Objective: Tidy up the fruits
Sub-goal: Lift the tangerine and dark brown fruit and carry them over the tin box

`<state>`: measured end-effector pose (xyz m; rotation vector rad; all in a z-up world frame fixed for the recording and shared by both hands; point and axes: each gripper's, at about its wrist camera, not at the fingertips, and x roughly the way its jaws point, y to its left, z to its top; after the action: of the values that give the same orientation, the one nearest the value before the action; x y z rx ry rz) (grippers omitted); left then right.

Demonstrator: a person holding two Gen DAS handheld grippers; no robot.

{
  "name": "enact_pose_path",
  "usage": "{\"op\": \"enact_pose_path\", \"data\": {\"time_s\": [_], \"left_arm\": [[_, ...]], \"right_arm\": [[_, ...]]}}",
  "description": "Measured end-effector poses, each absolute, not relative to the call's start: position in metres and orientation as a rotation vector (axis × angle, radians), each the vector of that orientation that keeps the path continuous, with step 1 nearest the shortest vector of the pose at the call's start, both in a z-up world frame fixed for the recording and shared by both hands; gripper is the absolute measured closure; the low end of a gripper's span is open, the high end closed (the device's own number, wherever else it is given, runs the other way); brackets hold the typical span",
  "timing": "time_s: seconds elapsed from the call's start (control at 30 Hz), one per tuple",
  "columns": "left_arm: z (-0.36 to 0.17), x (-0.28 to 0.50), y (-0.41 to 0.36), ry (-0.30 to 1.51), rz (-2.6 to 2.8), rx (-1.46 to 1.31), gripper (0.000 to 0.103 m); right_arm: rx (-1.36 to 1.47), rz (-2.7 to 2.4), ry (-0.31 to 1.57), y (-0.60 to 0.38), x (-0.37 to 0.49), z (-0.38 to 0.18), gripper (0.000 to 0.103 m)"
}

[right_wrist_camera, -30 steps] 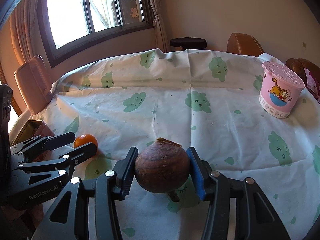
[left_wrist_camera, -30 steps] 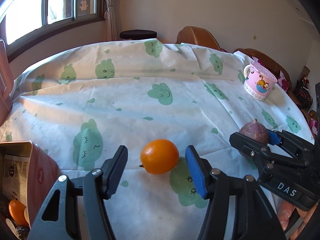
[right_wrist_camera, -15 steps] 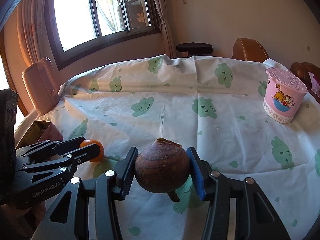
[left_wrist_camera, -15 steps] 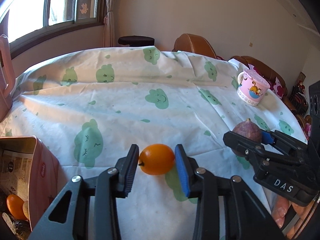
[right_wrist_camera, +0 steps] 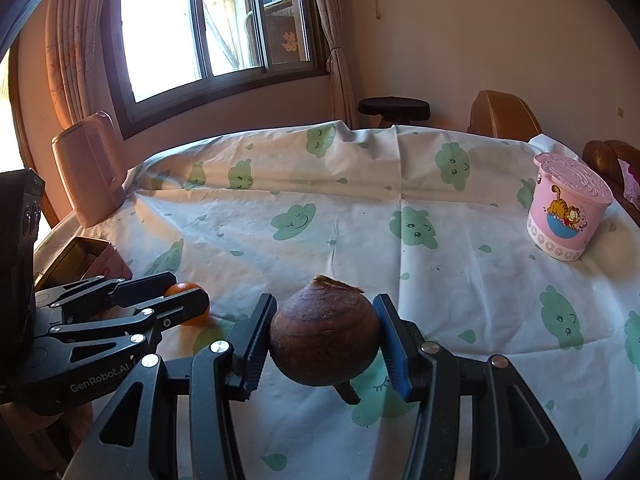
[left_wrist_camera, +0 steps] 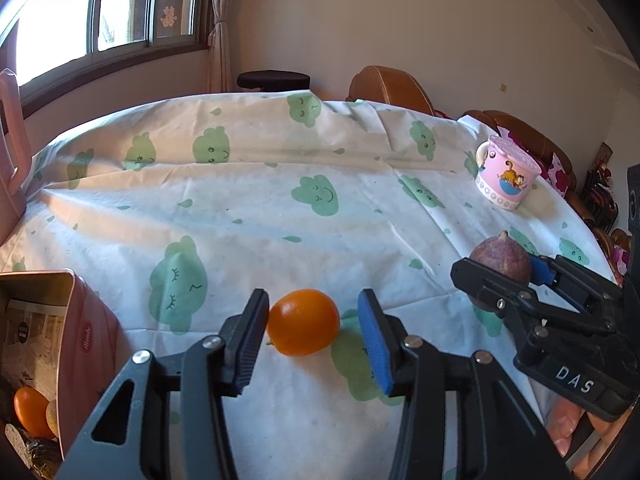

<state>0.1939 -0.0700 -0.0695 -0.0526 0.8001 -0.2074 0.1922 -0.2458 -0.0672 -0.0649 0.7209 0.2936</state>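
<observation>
Orange fruit (left_wrist_camera: 303, 322) sits between left jaws, seemingly ungripped; right jaws clamp brown fruit (right_wrist_camera: 324, 330).

Colours on the worktop

White cloth (left_wrist_camera: 248, 208) with green smiling clouds; orange fruit (left_wrist_camera: 303, 322); brown-purple fruit (right_wrist_camera: 324, 338); pink cartoon-cat cup (right_wrist_camera: 568, 208); pink tin (left_wrist_camera: 86, 344); black tongs, blue pads (left_wrist_camera: 374, 346).
</observation>
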Motion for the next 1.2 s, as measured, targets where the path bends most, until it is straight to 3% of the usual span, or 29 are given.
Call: {"op": "enact_pose_path", "data": {"time_s": [0.2,0.3,1.2], "left_arm": [[-0.081,0.202,-0.066,0.875,-0.207,-0.082,0.050],[-0.082,0.200,-0.066,0.878,-0.223,-0.086,0.063],[-0.057,0.176,-0.064,0.700,-0.180,-0.055,0.063]], "right_arm": [[-0.050,0.296,0.719,-0.248,0.192,-0.066,0.051],[-0.043,0.298,0.718,-0.249,0.192,-0.066,0.051],[-0.047,0.347,0.632,-0.247,0.179,-0.057,0.051]]}}
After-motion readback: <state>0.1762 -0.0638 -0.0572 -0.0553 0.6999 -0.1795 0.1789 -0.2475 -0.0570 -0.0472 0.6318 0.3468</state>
